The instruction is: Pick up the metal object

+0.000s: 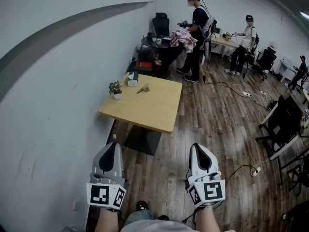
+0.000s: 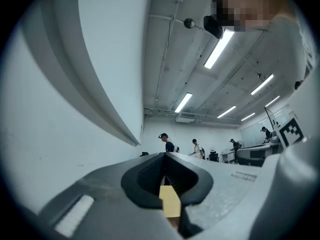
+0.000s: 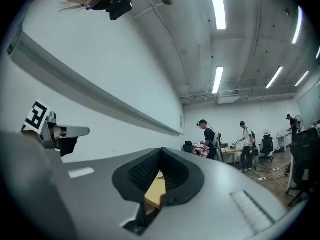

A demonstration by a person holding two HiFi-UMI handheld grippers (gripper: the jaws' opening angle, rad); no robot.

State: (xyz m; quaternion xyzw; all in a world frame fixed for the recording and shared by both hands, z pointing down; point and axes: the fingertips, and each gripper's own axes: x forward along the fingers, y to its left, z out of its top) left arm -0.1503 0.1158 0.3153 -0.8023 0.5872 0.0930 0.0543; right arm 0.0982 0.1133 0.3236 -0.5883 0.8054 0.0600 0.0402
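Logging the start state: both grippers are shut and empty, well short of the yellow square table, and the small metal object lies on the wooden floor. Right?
One thing is wrong: the head view shows the small metal object lying on top of the yellow square table, beside the white box. The rest holds.

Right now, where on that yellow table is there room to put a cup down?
The near half and right side of the table are bare, bordered by its front edge and the wooden floor. The far left corner by the wall is crowded: potted plant, white box and metal object sit close together.
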